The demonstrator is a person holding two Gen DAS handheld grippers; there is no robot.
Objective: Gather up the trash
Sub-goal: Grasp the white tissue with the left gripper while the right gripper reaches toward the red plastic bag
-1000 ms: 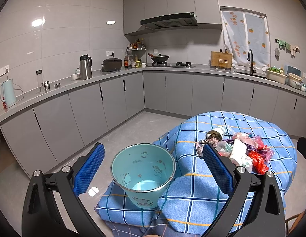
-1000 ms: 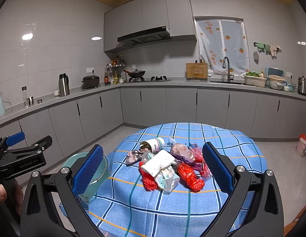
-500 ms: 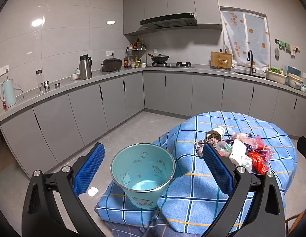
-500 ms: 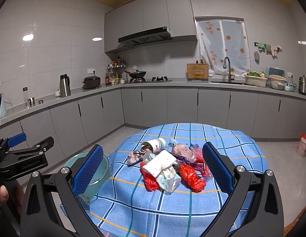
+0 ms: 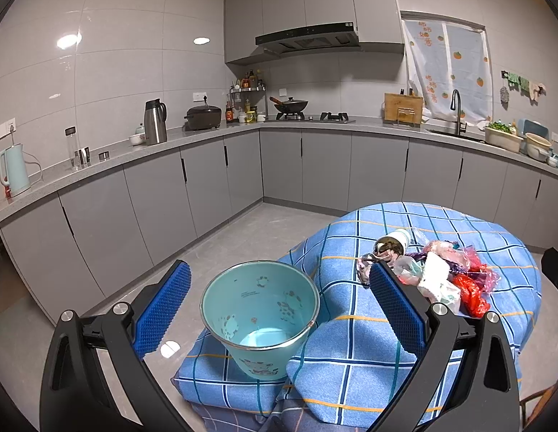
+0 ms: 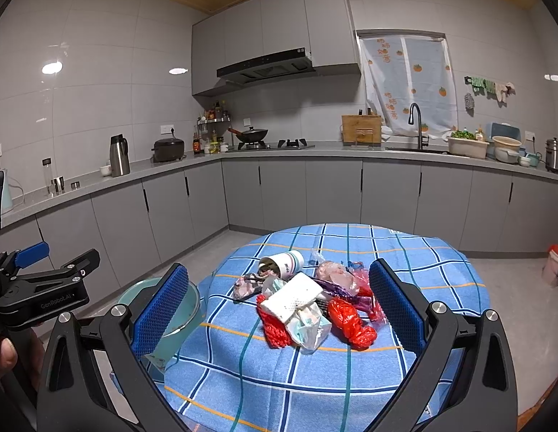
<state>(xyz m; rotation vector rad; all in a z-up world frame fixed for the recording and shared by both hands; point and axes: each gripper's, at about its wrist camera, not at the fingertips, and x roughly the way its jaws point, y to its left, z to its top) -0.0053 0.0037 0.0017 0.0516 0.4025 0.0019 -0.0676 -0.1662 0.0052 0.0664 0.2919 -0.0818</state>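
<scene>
A pile of trash (image 6: 307, 302) lies on the blue checked tablecloth (image 6: 441, 277): a white box (image 6: 293, 297), red plastic bags (image 6: 351, 322), a tipped paper cup (image 6: 284, 262) and crumpled wrappers. The same pile (image 5: 437, 273) shows at the right in the left wrist view. A teal bucket (image 5: 261, 315) stands upright and empty on a cloth-covered seat beside the table. My left gripper (image 5: 279, 309) is open, its blue pads either side of the bucket without touching it. My right gripper (image 6: 279, 309) is open in front of the pile, holding nothing.
Grey cabinets and a countertop (image 5: 207, 133) with kettles, a cooker and a wok run round the room. A sink (image 6: 417, 147) sits under the window. The grey floor (image 5: 250, 230) lies between table and cabinets. A small bin (image 6: 554, 262) stands at far right.
</scene>
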